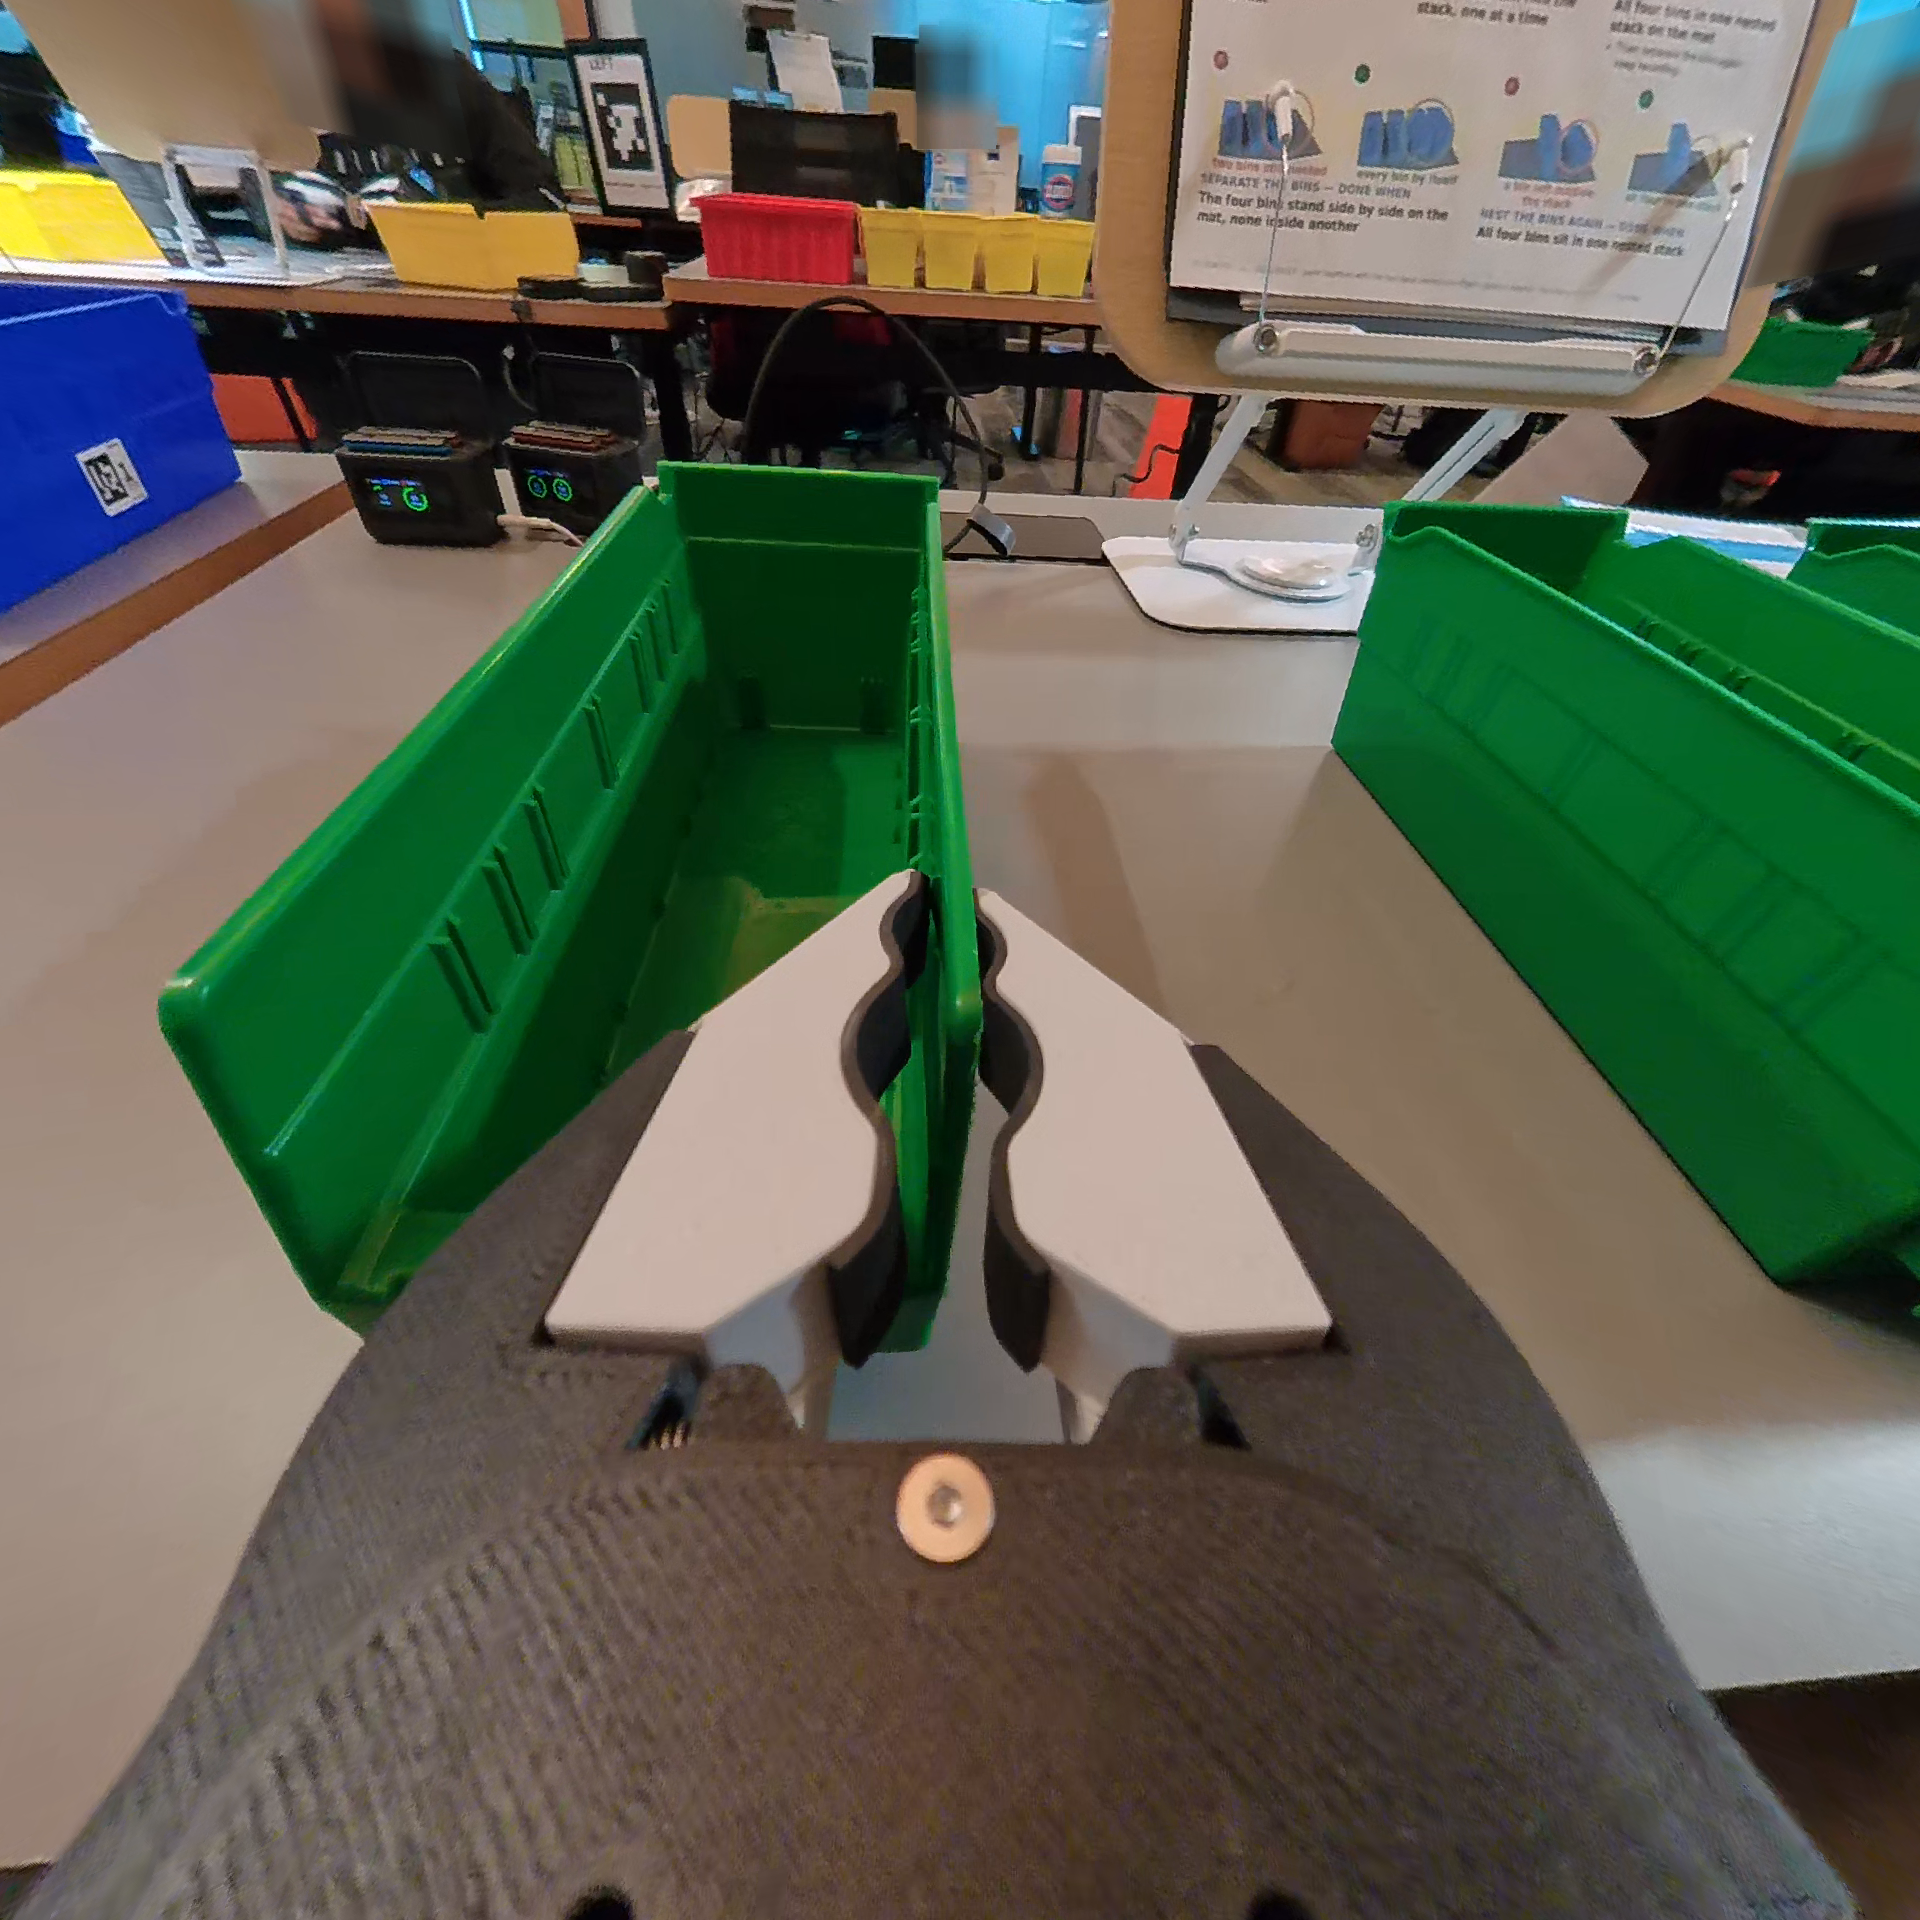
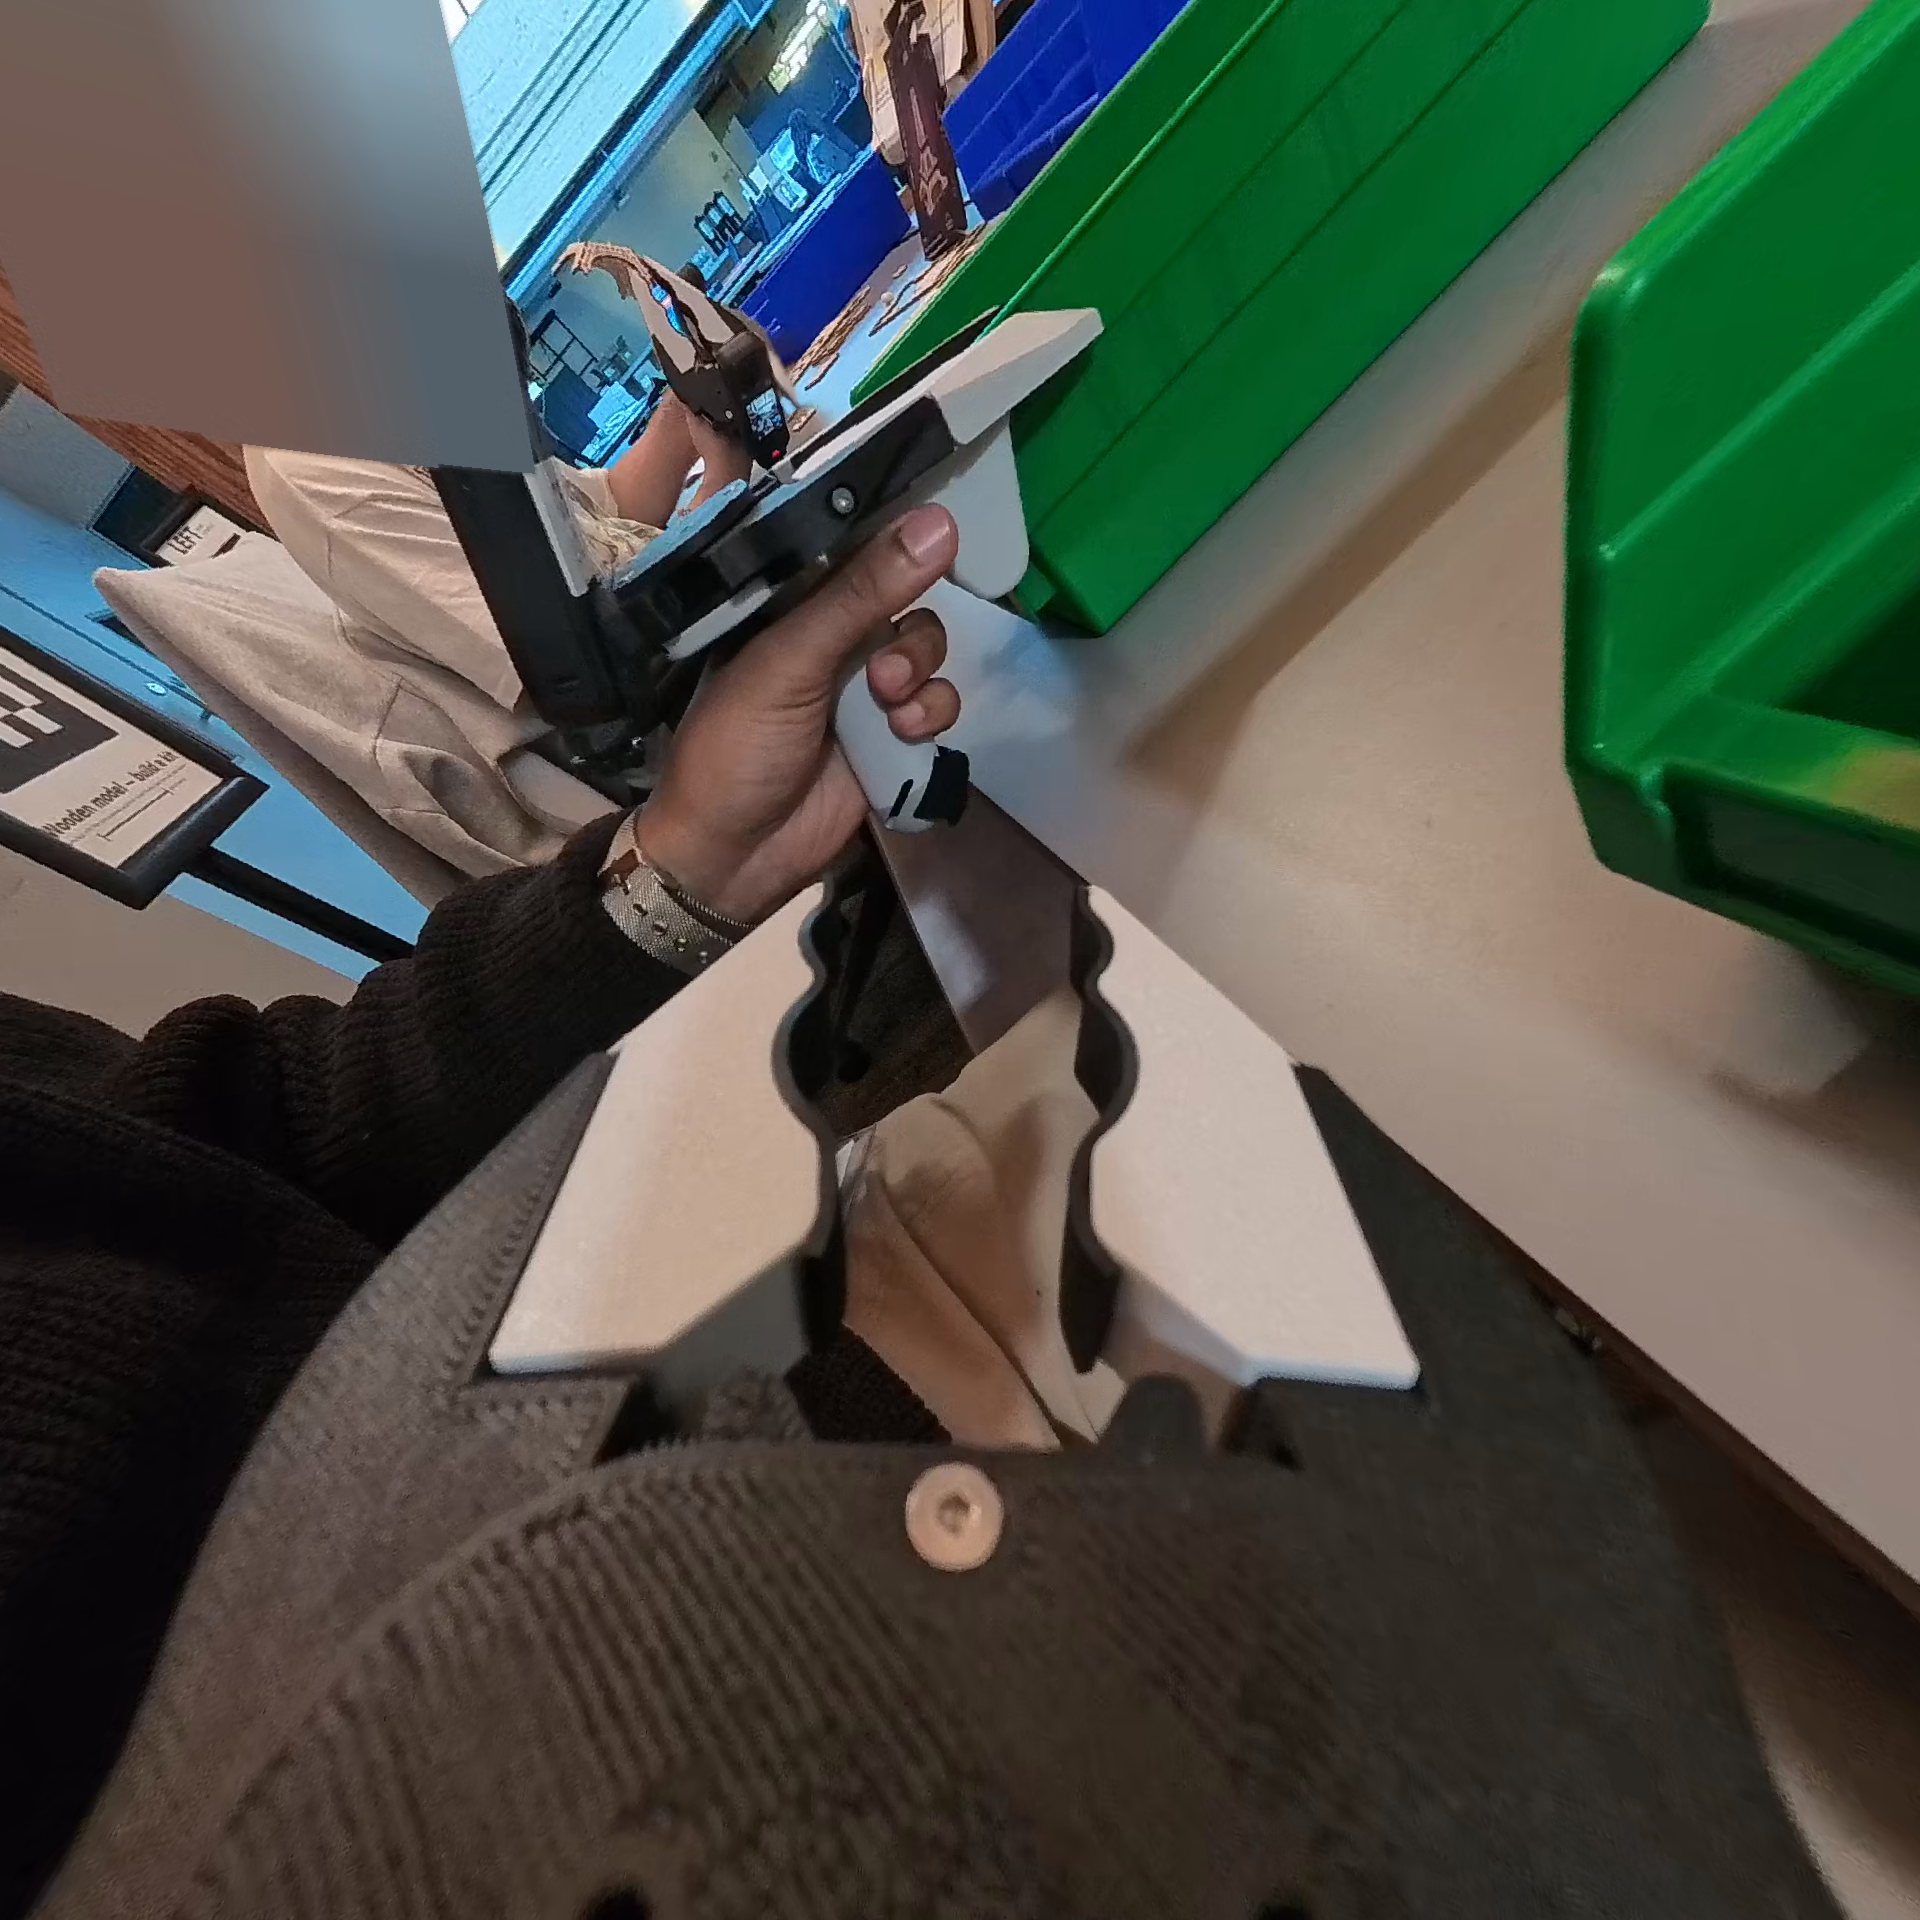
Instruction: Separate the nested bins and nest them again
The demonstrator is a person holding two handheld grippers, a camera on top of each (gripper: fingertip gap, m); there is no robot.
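the left gripper (image 1: 940,914) pinches the thin right wall of a long, ribbed green plastic bin (image 1: 582,862) on the smooth grey table (image 1: 1195,883). more bins (image 1: 1662,831) stand apart to its right. the right gripper (image 2: 951,935) gapes, empty, at the table edge.

The left claw (image 1: 940,925) was clamped on the right long wall of a green bin (image 1: 582,894) that stood on the grey tabletop (image 1: 1195,883). At three o'clock, well apart, sat another green bin (image 1: 1642,831). A document stand (image 1: 1455,208) rose at one o'clock, a blue bin (image 1: 94,426) at ten.
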